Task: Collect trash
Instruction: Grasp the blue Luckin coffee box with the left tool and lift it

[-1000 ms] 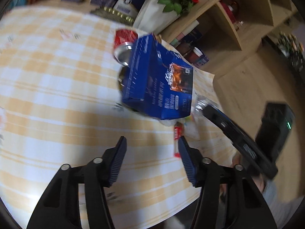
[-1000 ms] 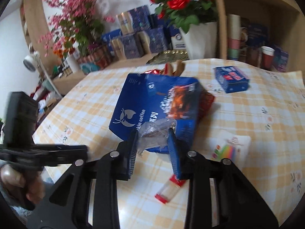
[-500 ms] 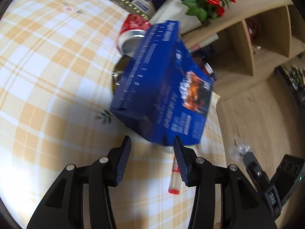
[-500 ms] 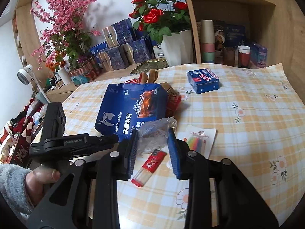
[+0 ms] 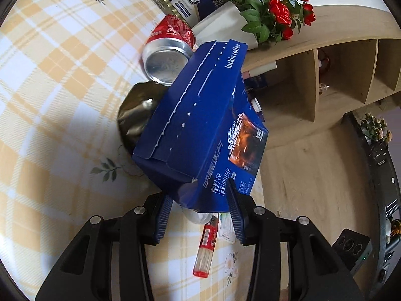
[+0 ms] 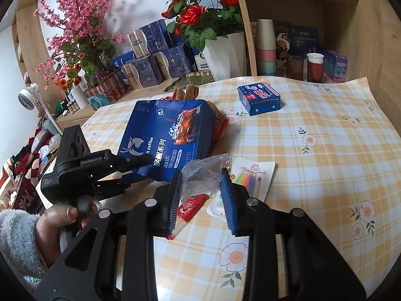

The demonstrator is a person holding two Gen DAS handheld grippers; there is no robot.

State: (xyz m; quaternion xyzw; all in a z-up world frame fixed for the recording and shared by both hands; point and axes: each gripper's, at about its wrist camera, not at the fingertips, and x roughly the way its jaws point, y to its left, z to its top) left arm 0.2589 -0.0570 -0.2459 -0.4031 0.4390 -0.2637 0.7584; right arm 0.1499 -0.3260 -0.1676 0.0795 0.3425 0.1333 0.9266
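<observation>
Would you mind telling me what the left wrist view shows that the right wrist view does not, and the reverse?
Only the left wrist view shows the red can lying on its side behind the blue box, with the left claw closing around the box's near end.

Only the right wrist view shows the right claw shut on a clear wrapper, the small blue carton and the candle card.

Both show the box, the lighter and the checked tablecloth.
</observation>
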